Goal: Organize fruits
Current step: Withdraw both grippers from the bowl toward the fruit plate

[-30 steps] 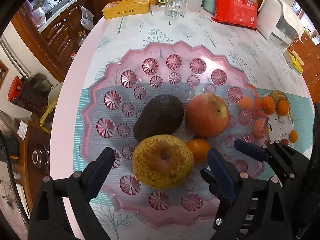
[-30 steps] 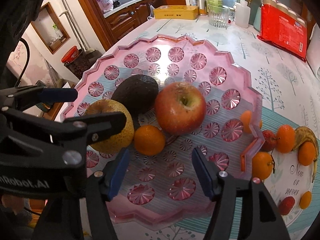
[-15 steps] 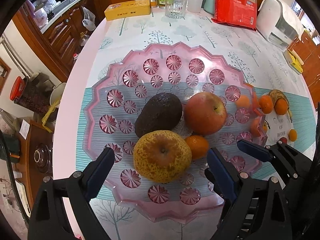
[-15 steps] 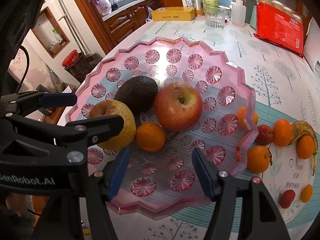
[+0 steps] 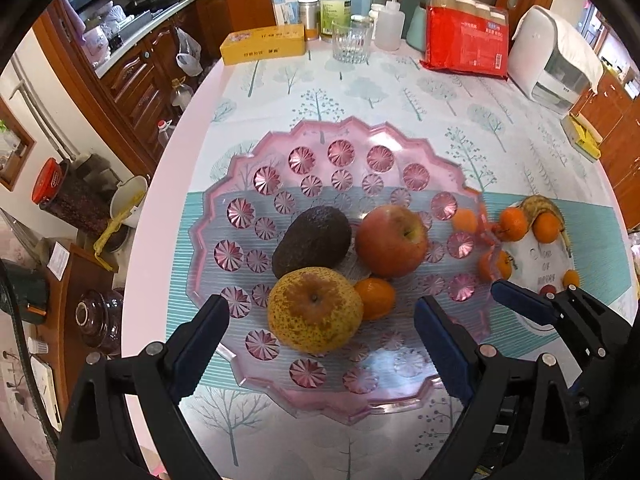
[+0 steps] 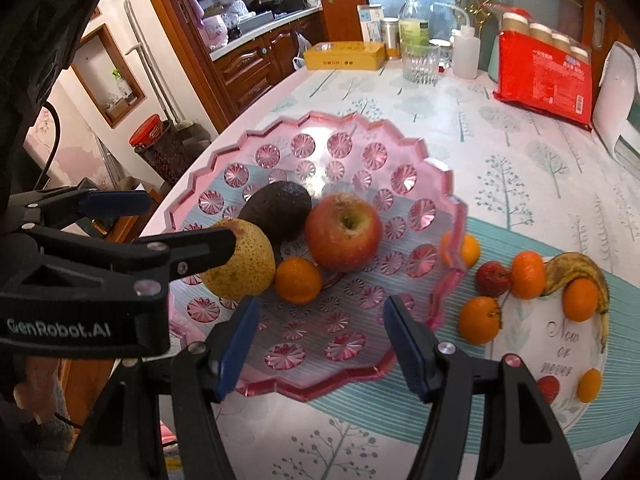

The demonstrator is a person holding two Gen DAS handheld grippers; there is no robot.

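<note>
Both your grippers hang empty over the near rim of the pink tray (image 5: 224,216).

Your left gripper (image 5: 320,332) tilts steeply down, jaws wide apart above the pear (image 5: 314,314); your right gripper (image 6: 320,330) stands half open beside it. Avocado (image 5: 312,240), apple (image 5: 390,240) and a tangerine (image 5: 374,298) lie in the tray; more tangerines (image 6: 478,320) sit just right of it.

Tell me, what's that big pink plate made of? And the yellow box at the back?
The pink plate looks like clear tinted plastic, maybe glass: shiny, and the striped mat shows through it. The yellow box looks like painted metal or glossy card, with crisp edges and a smooth printed side; which of the two is hard to tell.
</note>
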